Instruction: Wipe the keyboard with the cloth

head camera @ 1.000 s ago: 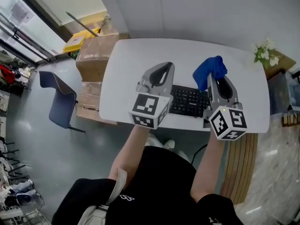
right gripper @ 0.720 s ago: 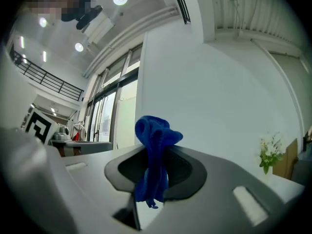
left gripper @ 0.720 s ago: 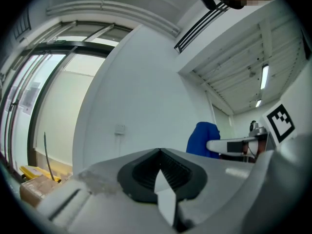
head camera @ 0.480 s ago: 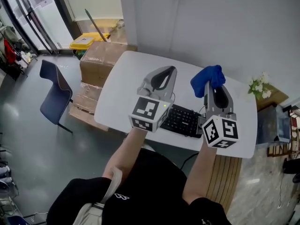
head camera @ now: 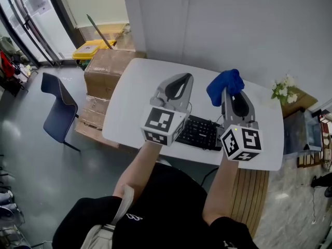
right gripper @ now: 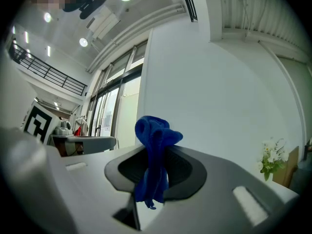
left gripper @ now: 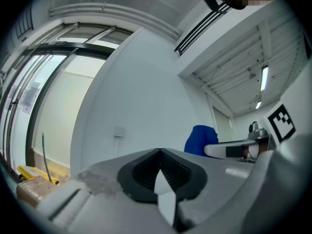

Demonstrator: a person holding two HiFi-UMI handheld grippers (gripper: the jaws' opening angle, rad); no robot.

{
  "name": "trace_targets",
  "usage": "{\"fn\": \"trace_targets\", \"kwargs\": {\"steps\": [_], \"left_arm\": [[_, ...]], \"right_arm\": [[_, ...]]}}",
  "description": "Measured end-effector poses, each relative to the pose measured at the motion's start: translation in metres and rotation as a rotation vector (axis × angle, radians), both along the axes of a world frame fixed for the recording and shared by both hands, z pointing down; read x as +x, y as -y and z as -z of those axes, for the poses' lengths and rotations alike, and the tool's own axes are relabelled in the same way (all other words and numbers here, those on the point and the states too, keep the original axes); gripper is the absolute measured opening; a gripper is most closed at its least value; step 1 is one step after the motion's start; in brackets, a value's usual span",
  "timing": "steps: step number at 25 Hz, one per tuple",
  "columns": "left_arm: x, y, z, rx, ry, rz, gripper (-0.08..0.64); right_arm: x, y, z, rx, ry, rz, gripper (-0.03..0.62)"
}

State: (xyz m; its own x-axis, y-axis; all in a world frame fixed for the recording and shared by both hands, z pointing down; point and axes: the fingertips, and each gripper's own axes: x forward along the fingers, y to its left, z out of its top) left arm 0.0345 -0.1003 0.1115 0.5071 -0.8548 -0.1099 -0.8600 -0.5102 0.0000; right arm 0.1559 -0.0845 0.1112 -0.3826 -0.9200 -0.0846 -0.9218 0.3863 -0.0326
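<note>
A black keyboard (head camera: 201,132) lies near the front edge of the white table (head camera: 137,95), partly hidden by both grippers. My right gripper (head camera: 224,90) is held high above the table, shut on a bunched blue cloth (head camera: 224,85), which also shows as the cloth (right gripper: 154,152) pinched between the jaws in the right gripper view. My left gripper (head camera: 181,80) is raised left of it, shut with nothing in it; its jaws (left gripper: 161,165) meet, tilted up at the wall. The blue cloth (left gripper: 201,139) shows to its right there.
Cardboard boxes (head camera: 105,69) are stacked against the table's left side, a yellow bin (head camera: 88,51) behind them. A blue chair (head camera: 58,108) stands on the floor at left. White flowers (head camera: 282,91) sit at the table's far right, next to a wooden bench (head camera: 253,187).
The head camera has lifted and tilted, so wall and table shifted in view. Both grippers stay raised side by side, the right still shut on the blue cloth.
</note>
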Motion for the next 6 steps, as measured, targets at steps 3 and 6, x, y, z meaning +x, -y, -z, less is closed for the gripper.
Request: {"fn": "trace_targets", "kwargs": {"steps": [3, 6], "left_arm": [[0.0005, -0.0035, 0.0036, 0.005, 0.009, 0.001, -0.002], [-0.0003, -0.0057, 0.0058, 0.006, 0.013, 0.011, -0.002]], "right_arm": [[-0.0033, -0.0018, -0.0002, 0.000, -0.002, 0.010, 0.094], [-0.0067, -0.0036, 0.0016, 0.003, -0.011, 0.026, 0.094]]}}
